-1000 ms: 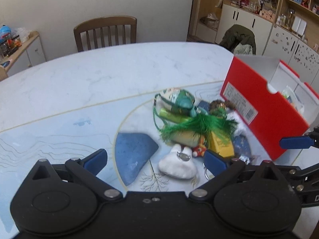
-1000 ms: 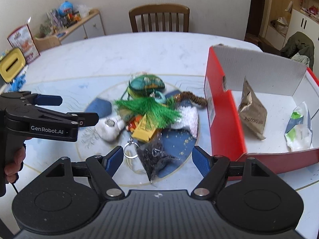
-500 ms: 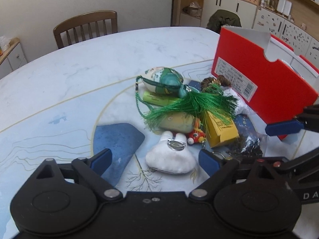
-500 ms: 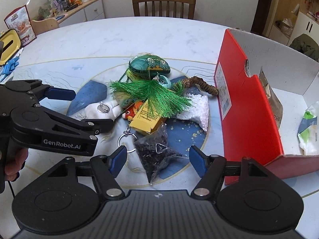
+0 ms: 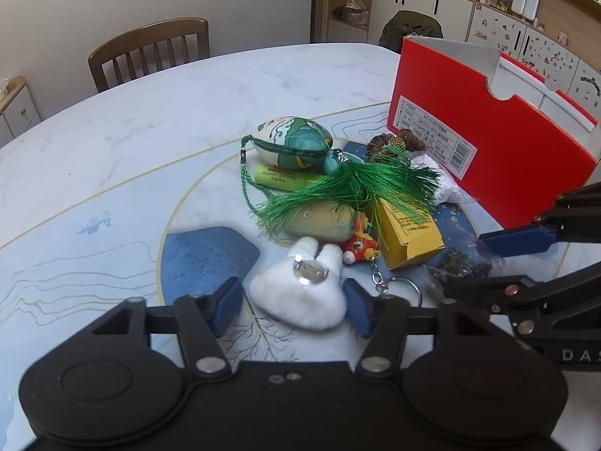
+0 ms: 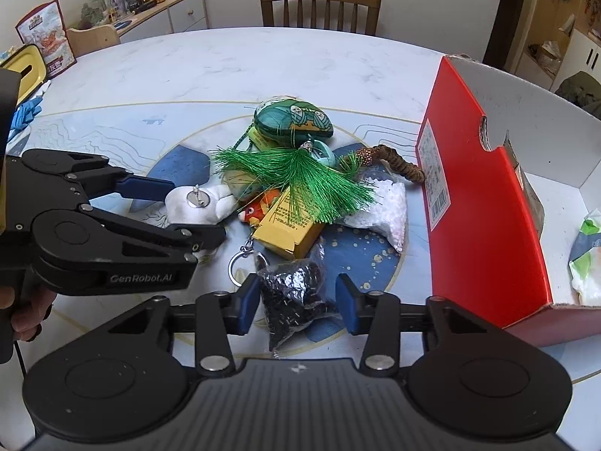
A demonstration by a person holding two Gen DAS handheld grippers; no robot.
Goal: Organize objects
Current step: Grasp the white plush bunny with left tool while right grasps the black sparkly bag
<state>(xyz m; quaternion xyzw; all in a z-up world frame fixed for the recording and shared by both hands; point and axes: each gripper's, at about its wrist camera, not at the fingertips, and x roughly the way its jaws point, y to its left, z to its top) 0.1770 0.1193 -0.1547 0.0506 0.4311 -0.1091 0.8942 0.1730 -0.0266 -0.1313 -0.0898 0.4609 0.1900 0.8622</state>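
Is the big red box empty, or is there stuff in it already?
Not empty. The red box is open on top, and inside lie a brown packet against its wall and a green-and-white wrapper on the white floor.

A wooden chair (image 6: 319, 7) stands at the table's far edge. A sideboard (image 6: 165, 18) at left carries clutter. White cabinets (image 5: 420, 3) line the wall at right.

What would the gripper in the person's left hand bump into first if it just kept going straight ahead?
Most likely the white plush toy: it lies right between the open fingers of the left gripper. Beyond it sits the pile, with the red fish keychain and green tassel. Whether the fingers already touch it is unclear.
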